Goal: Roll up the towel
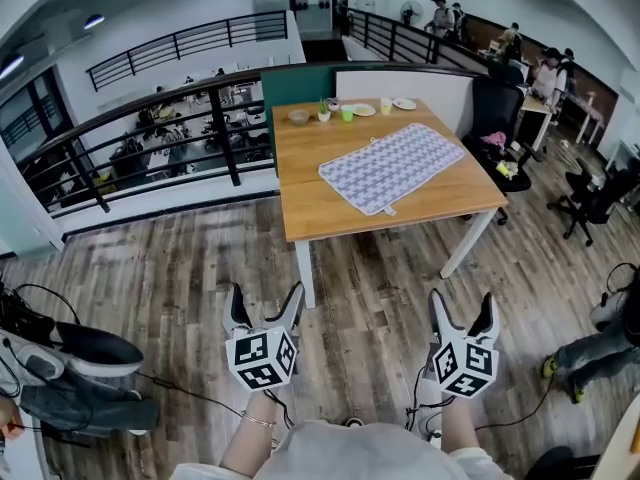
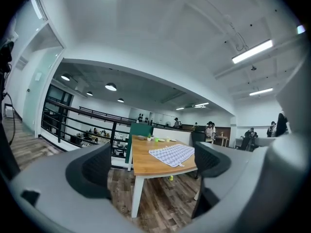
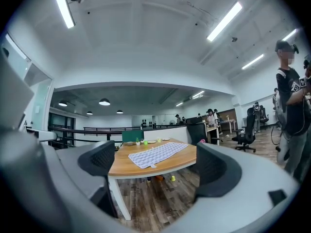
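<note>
The towel lies spread flat and slantwise on the right half of the wooden table, one corner close to the near edge with a small loop sticking out. I see no fold or curl in it anywhere. I judge the rolling has not begun, so the whole job is left: get to the table, take an edge of the cloth and turn it over itself to the other end. I'm well back from it, with a stretch of plank floor between me and the table's near legs. My left gripper and right gripper are held out level in front of me. Both have their jaws spread wide and nothing between them; each gripper view only looks through the gap at the table. At the table's far end stand a bowl, a green cup, a pale cup and a plate, all apart from the towel and, I think, out of the way if I roll from the near side. A black office chair stands against the table's right side, a railing runs behind on the left, and dark gear with cables lies on the floor near my left.
</note>
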Demonstrator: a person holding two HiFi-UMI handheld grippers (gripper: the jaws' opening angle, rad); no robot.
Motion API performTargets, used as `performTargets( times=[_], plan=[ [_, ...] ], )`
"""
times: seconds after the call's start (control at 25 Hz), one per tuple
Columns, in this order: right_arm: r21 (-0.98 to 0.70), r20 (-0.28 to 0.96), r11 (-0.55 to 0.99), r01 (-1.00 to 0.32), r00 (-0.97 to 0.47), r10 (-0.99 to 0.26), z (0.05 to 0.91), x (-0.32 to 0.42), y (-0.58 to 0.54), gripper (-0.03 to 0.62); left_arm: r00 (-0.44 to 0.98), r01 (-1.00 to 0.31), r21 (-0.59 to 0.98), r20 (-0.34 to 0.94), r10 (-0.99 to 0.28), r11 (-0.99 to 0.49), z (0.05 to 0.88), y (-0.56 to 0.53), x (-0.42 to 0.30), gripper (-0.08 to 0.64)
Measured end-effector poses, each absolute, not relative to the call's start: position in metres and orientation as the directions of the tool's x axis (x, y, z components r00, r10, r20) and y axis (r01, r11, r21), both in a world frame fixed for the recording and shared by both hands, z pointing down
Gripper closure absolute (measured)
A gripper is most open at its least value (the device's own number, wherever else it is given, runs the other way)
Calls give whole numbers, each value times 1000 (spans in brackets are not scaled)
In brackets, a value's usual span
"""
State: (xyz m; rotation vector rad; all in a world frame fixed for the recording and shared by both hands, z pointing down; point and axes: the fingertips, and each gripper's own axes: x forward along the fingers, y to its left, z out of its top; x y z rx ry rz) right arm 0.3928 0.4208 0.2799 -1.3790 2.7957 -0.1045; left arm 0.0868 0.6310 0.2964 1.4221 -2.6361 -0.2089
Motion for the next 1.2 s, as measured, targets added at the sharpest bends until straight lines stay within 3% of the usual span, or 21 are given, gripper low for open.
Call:
performTargets(
  times=[0.68,1.2],
  plan=[
    [-89,97,540,-837,-546,-832,312,392,435,84,-483,-840,209,132,-866,500,330,627,65,37],
    [-93,129,511,-854,-519,-845,324,352,346,109,-455,-854,198,160,-876,480,345,540,16,37]
  ],
)
